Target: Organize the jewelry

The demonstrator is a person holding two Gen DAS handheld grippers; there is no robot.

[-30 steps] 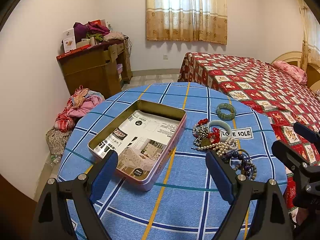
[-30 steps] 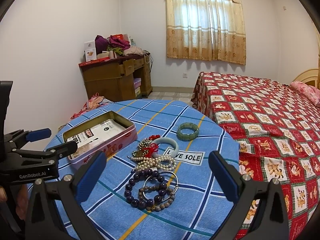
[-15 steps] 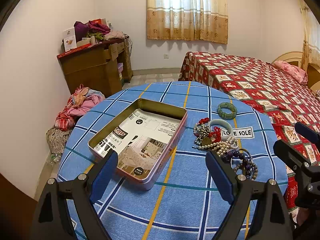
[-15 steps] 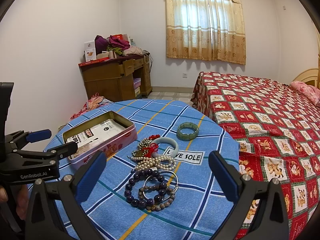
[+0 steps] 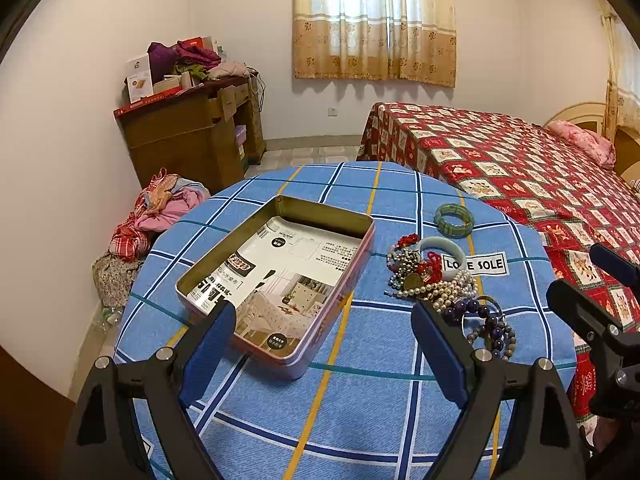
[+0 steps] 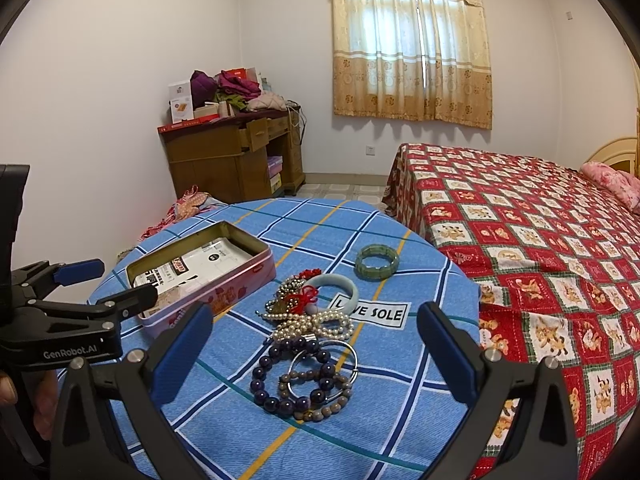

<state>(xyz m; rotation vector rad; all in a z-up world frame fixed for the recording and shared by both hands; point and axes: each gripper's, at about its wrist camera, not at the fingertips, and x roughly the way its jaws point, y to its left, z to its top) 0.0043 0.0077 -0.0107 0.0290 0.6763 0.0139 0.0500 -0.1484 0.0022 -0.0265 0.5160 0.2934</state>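
Note:
An open pink tin (image 5: 280, 280) with printed paper inside lies on the round blue checked table (image 5: 360, 400). To its right lies a heap of jewelry: a pearl strand (image 5: 440, 290), a pale bangle (image 5: 440, 246), dark purple beads (image 6: 288, 376) and a metal ring (image 6: 324, 364). A green bracelet (image 5: 454, 221) lies apart, farther back; it also shows in the right wrist view (image 6: 377, 262). My left gripper (image 5: 324, 344) is open and empty above the tin's near end. My right gripper (image 6: 314, 354) is open and empty above the bead bracelets.
A bed with a red patterned cover (image 6: 540, 248) stands close to the table's right side. A wooden desk piled with clothes and boxes (image 5: 188, 128) stands at the back left wall. Clothes (image 5: 160, 208) lie on the floor by the table.
Both grippers have stayed nearly still and open; the left view has shifted only slightly. Nothing on the table has moved.

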